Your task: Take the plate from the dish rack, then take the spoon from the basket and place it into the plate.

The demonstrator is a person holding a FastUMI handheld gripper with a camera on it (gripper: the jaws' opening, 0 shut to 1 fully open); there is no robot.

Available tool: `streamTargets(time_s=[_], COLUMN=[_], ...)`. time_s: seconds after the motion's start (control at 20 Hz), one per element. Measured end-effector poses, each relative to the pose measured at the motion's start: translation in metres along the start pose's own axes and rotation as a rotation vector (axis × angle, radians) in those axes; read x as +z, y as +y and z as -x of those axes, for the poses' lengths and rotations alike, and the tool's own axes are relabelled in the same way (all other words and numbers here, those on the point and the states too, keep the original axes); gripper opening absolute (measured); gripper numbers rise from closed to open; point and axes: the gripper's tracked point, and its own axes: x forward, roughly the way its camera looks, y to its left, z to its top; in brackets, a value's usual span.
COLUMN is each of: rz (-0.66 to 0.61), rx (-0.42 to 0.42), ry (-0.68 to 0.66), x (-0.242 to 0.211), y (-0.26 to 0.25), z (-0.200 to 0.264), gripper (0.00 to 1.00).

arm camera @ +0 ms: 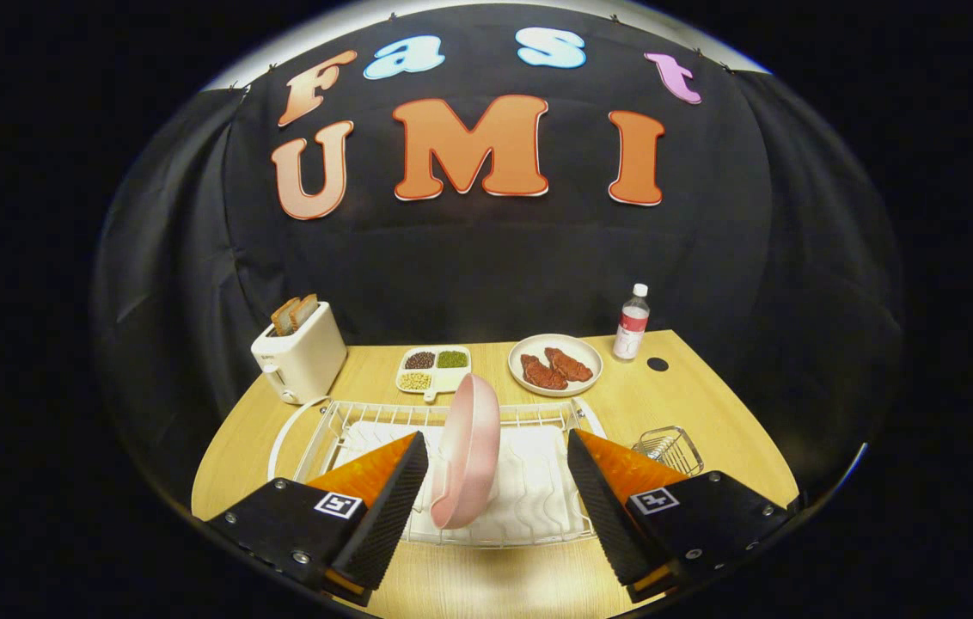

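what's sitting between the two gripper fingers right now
In the gripper view, the pink plate stands on edge in the dish rack between the open fingers, nearer the left finger; neither finger touches it.
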Motion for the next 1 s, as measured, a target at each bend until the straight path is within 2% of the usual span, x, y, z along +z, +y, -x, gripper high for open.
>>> streamTargets(time_s=[0.3,0.5,0.7,0.75,1.0], rz=[-0.021,-0.016,-0.02,-0.026,-0.026], rx=[-0.004,-0.013,-0.04,-0.052,-0.131], ry=[0.157,0.228,0.255,0.248,0.207], x=[-0.021,-0.037,-0.042,-0.041,-0.022], y=[0.01,0.017,0.016,0.016,-0.002], z=[-0.051,-0.07,-0.082,-0.083,-0.079], gripper=[0.95,0.75,0.45,0.33,0.23])
